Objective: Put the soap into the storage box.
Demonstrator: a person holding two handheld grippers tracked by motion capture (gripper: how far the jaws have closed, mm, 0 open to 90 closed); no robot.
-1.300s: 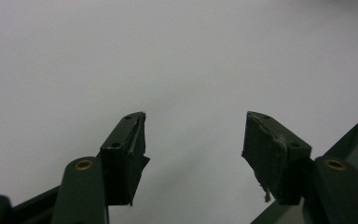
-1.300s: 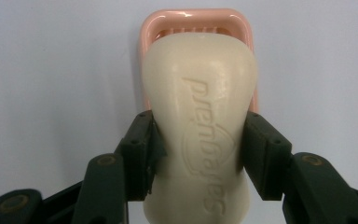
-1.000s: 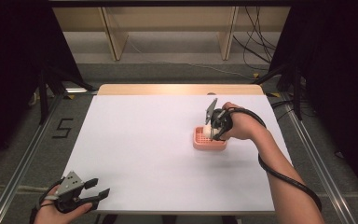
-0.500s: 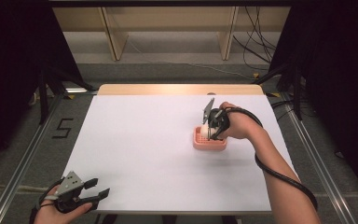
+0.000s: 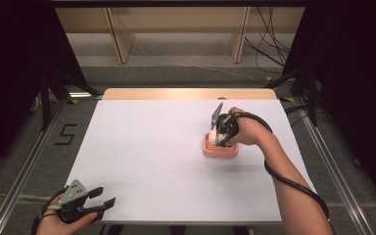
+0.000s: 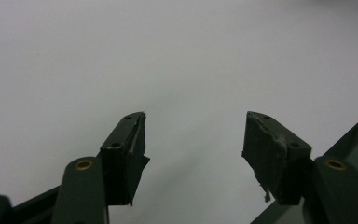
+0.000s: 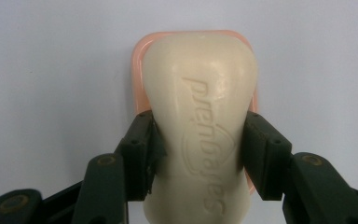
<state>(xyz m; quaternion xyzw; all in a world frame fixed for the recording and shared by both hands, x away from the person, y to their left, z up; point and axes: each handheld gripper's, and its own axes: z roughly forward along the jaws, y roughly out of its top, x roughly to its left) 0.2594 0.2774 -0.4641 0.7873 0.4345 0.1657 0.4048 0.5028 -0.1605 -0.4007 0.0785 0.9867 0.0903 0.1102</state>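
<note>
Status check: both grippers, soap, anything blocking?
Right gripper shut on soap bar, over pink dish. Left gripper open, idle near table corner. Nothing in the way.

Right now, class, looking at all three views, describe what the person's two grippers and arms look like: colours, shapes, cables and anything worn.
Both tools are black. The left gripper has two angular jaws, brass-coloured pivot pins, worn pads with frayed edges, and a grey three-cornered plate on top. The right gripper carries the same plate, and a thick black cable trails from it along the forearm. The forearms are bare, with no sleeves in view.
</note>
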